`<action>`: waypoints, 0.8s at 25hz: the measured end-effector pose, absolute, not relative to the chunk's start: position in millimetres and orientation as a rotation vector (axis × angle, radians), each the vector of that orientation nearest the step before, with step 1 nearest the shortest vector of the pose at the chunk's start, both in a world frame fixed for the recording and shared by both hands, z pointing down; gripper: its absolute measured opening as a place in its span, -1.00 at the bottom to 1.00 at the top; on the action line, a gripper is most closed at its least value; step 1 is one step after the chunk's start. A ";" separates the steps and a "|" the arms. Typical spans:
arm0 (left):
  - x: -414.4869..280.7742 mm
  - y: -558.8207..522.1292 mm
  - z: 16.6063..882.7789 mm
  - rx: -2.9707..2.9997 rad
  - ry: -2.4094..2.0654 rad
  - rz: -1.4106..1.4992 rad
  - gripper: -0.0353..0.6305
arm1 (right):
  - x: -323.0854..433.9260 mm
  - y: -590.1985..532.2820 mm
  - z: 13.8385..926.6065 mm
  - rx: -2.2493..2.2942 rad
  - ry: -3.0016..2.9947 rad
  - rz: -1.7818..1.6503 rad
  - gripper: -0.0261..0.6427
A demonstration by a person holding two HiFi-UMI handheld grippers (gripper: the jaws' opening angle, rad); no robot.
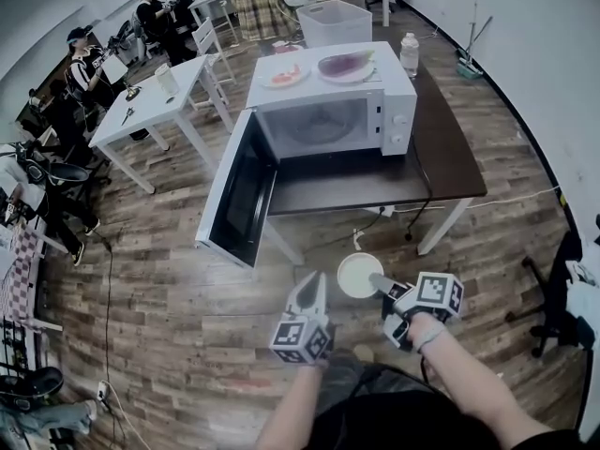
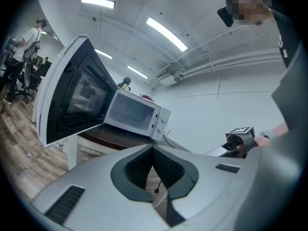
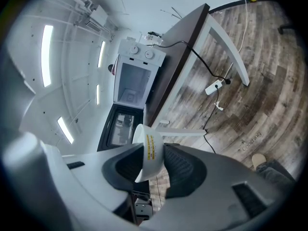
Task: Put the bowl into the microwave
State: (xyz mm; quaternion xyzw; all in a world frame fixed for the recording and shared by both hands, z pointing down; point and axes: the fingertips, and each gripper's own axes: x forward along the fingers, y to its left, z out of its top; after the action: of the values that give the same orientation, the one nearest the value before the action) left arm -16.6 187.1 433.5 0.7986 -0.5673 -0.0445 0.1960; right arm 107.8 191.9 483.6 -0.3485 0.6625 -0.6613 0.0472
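A dark table [image 1: 450, 157] carries the open white microwave [image 1: 328, 120].

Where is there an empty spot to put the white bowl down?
Inside the microwave looks bare, just right of its open door. The dark table is bare in front of the microwave and along its right side. The microwave's top is crowded: a left plate and a right plate of food fill it.
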 end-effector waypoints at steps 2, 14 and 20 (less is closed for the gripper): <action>-17.0 186.6 433.4 2.238 -1.593 -0.121 -0.89 | 107.3 190.8 485.2 -1.055 2.019 -2.021 -0.56; -18.9 153.2 432.6 2.248 -1.589 -0.129 -0.89 | 102.9 157.5 479.7 -1.058 2.018 -2.008 -0.56; -27.3 135.8 431.9 2.237 -1.601 -0.144 -0.89 | 96.4 141.6 479.9 -1.067 2.023 -2.020 -0.56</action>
State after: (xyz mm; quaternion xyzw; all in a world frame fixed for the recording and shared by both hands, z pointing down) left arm -27.3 135.8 431.9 0.7969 -0.5703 -0.0512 0.1924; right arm 96.4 141.6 479.9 -0.3492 0.6622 -0.6615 0.0451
